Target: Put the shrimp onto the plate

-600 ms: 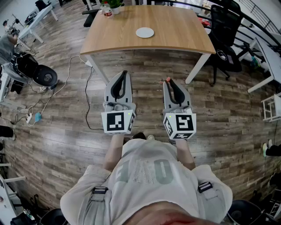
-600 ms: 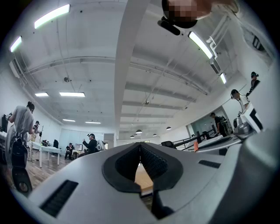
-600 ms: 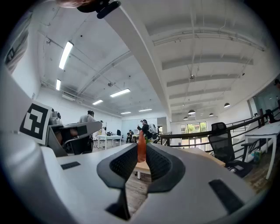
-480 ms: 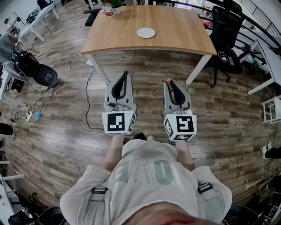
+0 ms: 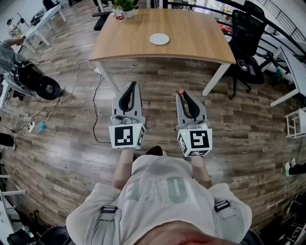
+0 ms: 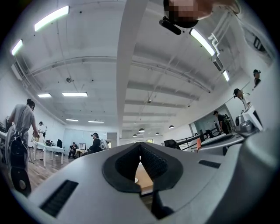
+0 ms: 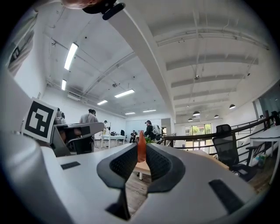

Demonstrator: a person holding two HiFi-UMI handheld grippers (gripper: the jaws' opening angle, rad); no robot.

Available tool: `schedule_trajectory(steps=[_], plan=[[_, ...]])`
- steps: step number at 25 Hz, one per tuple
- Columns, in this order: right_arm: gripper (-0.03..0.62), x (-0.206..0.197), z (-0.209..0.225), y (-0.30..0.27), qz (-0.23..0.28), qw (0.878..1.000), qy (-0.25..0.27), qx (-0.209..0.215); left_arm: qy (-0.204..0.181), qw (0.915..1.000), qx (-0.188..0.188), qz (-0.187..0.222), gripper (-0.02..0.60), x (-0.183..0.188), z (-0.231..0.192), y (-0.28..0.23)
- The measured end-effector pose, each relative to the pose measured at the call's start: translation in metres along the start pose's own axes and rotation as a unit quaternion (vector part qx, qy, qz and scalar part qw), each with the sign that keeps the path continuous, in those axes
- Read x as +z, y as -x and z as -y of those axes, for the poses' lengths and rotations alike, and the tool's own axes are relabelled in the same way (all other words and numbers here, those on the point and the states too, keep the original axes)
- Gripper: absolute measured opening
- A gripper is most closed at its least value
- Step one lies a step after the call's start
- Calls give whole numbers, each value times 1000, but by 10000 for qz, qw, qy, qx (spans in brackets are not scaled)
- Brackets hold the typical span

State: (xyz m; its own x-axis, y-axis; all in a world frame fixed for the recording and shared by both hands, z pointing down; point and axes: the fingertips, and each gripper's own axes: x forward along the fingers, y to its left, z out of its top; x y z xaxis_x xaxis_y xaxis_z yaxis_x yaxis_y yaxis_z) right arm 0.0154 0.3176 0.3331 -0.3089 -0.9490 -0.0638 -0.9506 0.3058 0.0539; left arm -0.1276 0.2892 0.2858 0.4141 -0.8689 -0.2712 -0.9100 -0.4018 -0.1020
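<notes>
A small white plate (image 5: 159,39) lies on the wooden table (image 5: 191,33) ahead of me, far beyond both grippers. My right gripper (image 5: 182,94) is held over the wood floor, short of the table, shut on an orange shrimp (image 5: 180,91). In the right gripper view the shrimp (image 7: 141,148) stands upright, pinched between the tips of that gripper (image 7: 141,153). My left gripper (image 5: 133,84) hangs level beside it, shut, its tips touching with nothing between them. The left gripper view shows that gripper (image 6: 140,146) with the table top (image 6: 144,177) through the gap below its tips.
A black office chair (image 5: 246,33) stands right of the table, and a potted plant (image 5: 125,5) sits at its far left corner. Cables (image 5: 93,105) trail over the floor on the left. A white table (image 5: 294,62) is at the far right. Several people stand far off.
The table and plate have slid a little lower in the head view, so they look nearer. Both grippers keep the same stance, and the shrimp stays in the right one.
</notes>
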Motion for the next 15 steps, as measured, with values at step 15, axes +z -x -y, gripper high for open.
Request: schedule_trajectory(steps=[15], plan=[[67, -21, 9, -18, -113, 9996, -260, 39, 73, 9998, 74, -182, 11, -24, -13, -20]])
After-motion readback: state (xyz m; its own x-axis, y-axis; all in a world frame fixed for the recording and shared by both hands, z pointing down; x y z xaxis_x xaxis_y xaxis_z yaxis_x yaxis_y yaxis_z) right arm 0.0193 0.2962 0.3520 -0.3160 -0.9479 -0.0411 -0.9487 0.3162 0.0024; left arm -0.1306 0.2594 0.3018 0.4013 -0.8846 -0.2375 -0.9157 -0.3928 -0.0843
